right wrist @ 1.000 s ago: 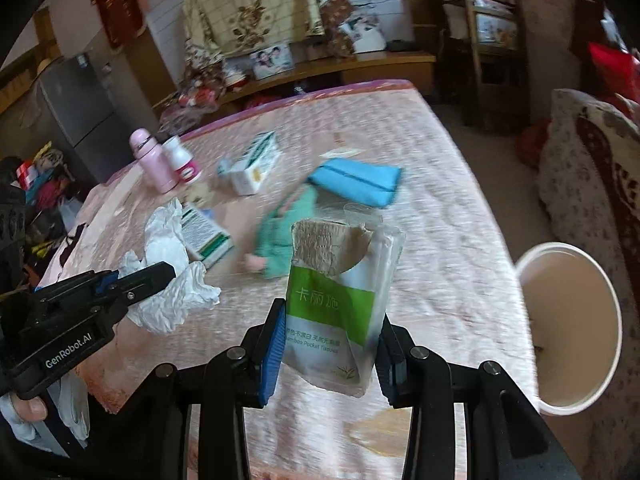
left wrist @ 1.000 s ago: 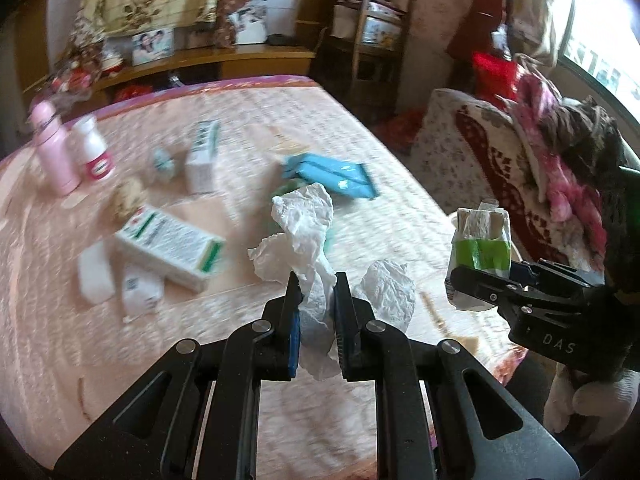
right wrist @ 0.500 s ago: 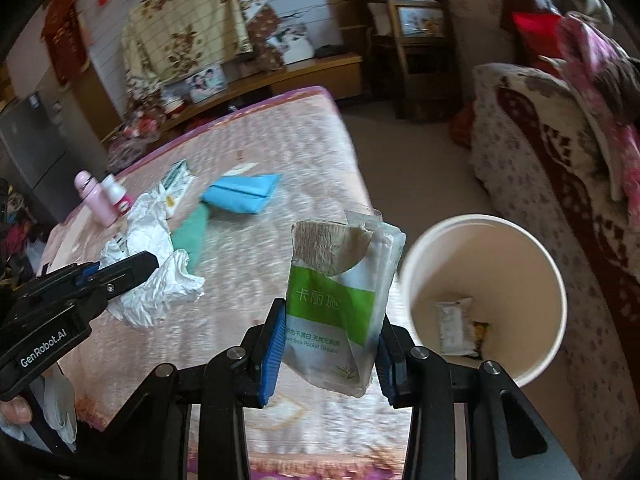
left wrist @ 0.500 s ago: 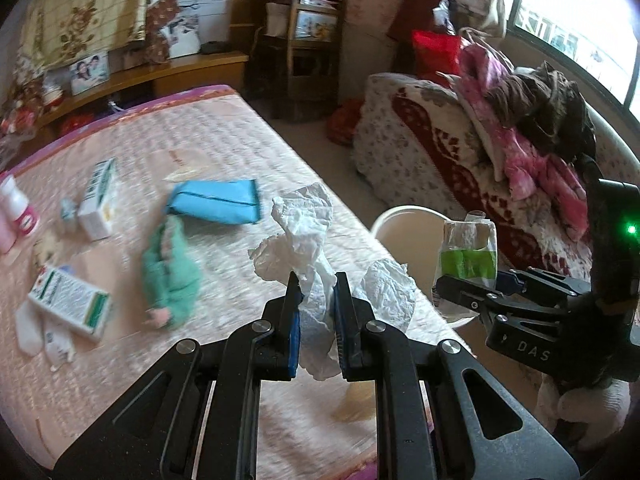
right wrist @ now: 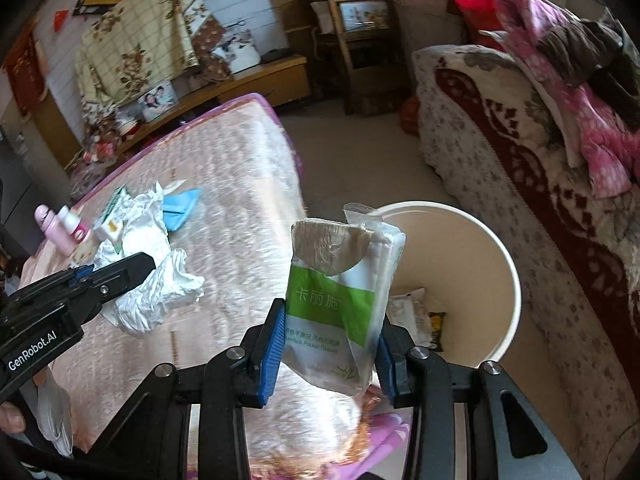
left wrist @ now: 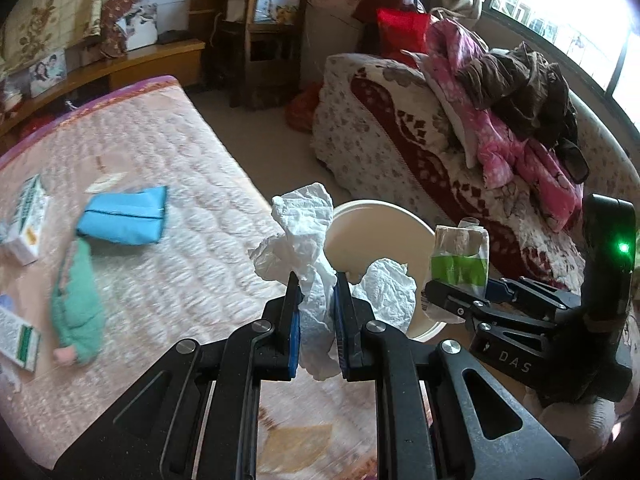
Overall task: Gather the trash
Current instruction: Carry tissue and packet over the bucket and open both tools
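pink quilted bedding (left wrist: pixel 168 208) filled the left of both frames, its right edge running down beside the cream bin (right wrist: pixel 480 240), which stood on bare floor between bed and patterned sofa (right wrist: pixel 500 128). the left gripper (left wrist: pixel 316 308) was clamped on crumpled white tissue (left wrist: pixel 304 232), held at frame centre in front of the bin's rim. the right gripper (right wrist: pixel 330 344) pinched a green-and-white tissue packet (right wrist: pixel 340 300) just left of the bin's mouth, where wrappers (right wrist: pixel 412 312) lay inside.

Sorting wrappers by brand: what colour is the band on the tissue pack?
Green, on a white tissue pack; clearest in the right wrist view.
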A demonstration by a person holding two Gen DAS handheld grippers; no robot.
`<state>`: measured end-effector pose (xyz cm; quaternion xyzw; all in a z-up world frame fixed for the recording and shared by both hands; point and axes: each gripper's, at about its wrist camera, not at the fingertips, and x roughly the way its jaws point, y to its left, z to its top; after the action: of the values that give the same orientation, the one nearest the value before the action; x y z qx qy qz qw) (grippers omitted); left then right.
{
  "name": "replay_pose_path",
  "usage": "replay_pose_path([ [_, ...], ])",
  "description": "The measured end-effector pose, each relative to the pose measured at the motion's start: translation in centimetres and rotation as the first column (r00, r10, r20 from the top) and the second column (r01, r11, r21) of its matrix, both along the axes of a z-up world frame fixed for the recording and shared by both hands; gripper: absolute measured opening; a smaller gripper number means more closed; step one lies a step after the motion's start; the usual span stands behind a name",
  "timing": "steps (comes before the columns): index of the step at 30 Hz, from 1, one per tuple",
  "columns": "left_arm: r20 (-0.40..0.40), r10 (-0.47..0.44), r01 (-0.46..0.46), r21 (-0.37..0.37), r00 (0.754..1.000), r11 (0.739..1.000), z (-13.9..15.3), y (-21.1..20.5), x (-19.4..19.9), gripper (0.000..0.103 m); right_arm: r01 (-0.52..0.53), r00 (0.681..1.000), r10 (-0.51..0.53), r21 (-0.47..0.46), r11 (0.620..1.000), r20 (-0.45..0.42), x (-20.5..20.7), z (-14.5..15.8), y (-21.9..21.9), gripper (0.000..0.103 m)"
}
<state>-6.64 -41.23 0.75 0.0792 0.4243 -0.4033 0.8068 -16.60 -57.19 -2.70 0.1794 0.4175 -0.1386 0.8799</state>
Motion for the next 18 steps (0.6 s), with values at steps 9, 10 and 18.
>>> replay_pose_path([
  [9, -0.030, -0.062, 0.062, 0.004, 0.998, 0.998, -1.7, -5.0, 0.2, 0.012, 0.091, 0.995, -0.090, 0.019, 0.996, -0.048, -0.7, -2.6, -4.6, 0.038],
  [10, -0.029, -0.069, 0.069, 0.004, 0.997, 0.998, -1.9, -5.5, 0.3, 0.012, 0.098, 0.994, -0.096, 0.021, 0.995, -0.052, -0.8, -2.9, -5.0, 0.038],
  [18, -0.054, -0.110, 0.108, -0.029, 0.992, 0.994, -3.3, -8.6, 0.9, 0.055, 0.172, 0.982, -0.170, 0.017, 0.985, -0.080, -1.1, -5.3, -8.2, 0.059],
])
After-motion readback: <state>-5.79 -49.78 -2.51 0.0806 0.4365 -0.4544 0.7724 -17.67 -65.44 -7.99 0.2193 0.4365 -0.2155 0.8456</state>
